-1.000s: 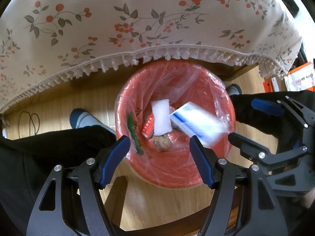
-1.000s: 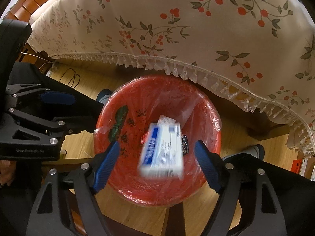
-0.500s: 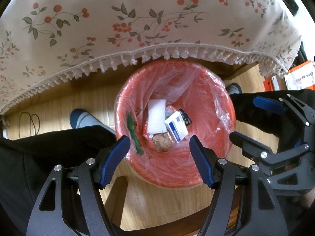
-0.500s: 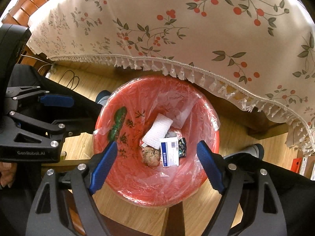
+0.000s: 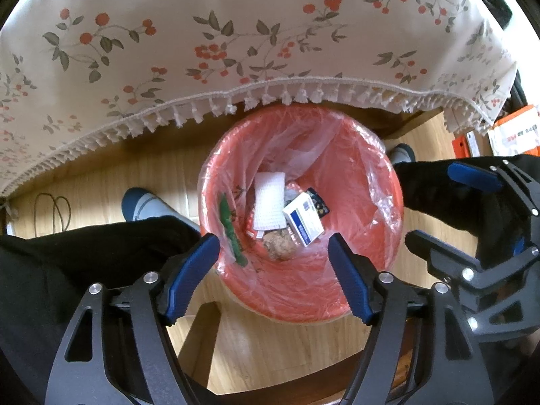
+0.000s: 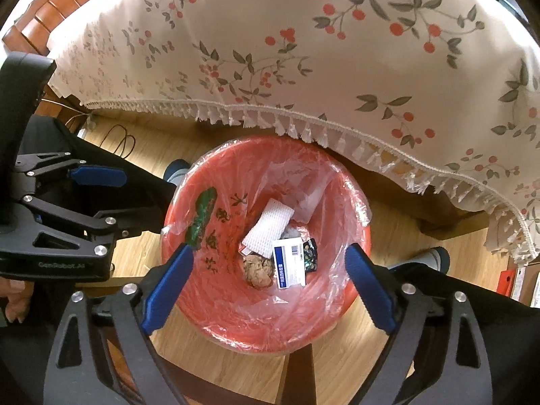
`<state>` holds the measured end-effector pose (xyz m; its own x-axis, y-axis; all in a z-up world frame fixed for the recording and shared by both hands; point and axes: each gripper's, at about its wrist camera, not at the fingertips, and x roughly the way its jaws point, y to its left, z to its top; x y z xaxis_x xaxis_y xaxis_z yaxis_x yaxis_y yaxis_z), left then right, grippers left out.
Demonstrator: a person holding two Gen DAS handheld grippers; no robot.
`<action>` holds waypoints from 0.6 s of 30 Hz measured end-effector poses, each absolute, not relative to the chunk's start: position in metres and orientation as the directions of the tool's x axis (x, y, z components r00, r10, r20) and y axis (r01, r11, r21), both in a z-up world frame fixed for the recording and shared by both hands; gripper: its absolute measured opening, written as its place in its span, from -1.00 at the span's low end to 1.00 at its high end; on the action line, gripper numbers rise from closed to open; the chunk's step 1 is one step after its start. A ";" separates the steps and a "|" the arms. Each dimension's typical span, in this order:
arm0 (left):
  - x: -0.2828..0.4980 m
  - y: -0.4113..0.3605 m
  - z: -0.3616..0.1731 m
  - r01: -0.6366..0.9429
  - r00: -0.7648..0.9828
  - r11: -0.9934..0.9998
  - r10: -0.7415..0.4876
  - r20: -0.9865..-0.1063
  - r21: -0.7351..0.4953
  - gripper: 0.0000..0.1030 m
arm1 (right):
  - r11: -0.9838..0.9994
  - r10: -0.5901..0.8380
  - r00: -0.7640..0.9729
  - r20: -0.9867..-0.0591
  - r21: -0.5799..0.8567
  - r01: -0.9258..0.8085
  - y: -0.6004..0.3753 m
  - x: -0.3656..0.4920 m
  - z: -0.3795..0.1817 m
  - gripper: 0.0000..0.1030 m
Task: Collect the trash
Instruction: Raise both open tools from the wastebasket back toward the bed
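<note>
A red bin (image 5: 354,280) lined with a clear plastic bag stands on the wooden floor, also in the right wrist view (image 6: 233,324). At its bottom lie a white-and-blue box (image 5: 302,223) (image 6: 289,263), a white foam net (image 5: 269,201) (image 6: 268,226), a crumpled brown paper ball (image 5: 279,248) (image 6: 258,270) and a small dark wrapper (image 6: 309,255). My left gripper (image 5: 273,249) is open and empty above the bin. My right gripper (image 6: 268,261) is open and empty above it too, and shows at the right of the left wrist view (image 5: 449,212).
A table with a floral fringed cloth (image 5: 236,44) (image 6: 303,50) overhangs the bin's far side. The person's black-trousered legs (image 5: 84,256) and grey-blue slippers (image 5: 145,204) flank the bin. A cable (image 5: 54,206) lies on the floor at left. Orange boxes (image 5: 509,131) stand at far right.
The white-and-blue box fell from between my right gripper's fingers into the bin and now lies still at the bottom. Both grippers stay open above the bin.
</note>
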<state>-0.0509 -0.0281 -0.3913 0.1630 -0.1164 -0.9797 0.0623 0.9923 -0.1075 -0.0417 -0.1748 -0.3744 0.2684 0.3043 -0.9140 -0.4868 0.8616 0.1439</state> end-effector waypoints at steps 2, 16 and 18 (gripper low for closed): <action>-0.051 -0.028 -0.386 0.062 0.168 0.992 -0.116 -0.979 -0.107 0.39 | 0.864 0.301 0.281 -0.911 0.135 -0.486 -0.176 -0.043 -0.366 0.84; 0.012 -0.015 -0.232 0.184 0.429 0.983 -0.069 -0.901 0.012 0.69 | 0.895 0.300 0.541 -0.786 0.036 -0.445 -0.210 -0.004 -0.231 0.90; 0.032 -0.009 -0.214 0.187 0.463 0.982 -0.061 -0.884 0.030 0.73 | 0.904 0.297 0.576 -0.762 0.030 -0.427 -0.219 0.023 -0.206 0.90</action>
<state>0.0323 -0.0087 -0.2139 0.4626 -0.0608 -0.8845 0.1865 0.9820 0.0300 0.0226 -0.2188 -0.2063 0.5758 0.2973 -0.7616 -0.4271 0.9037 0.0299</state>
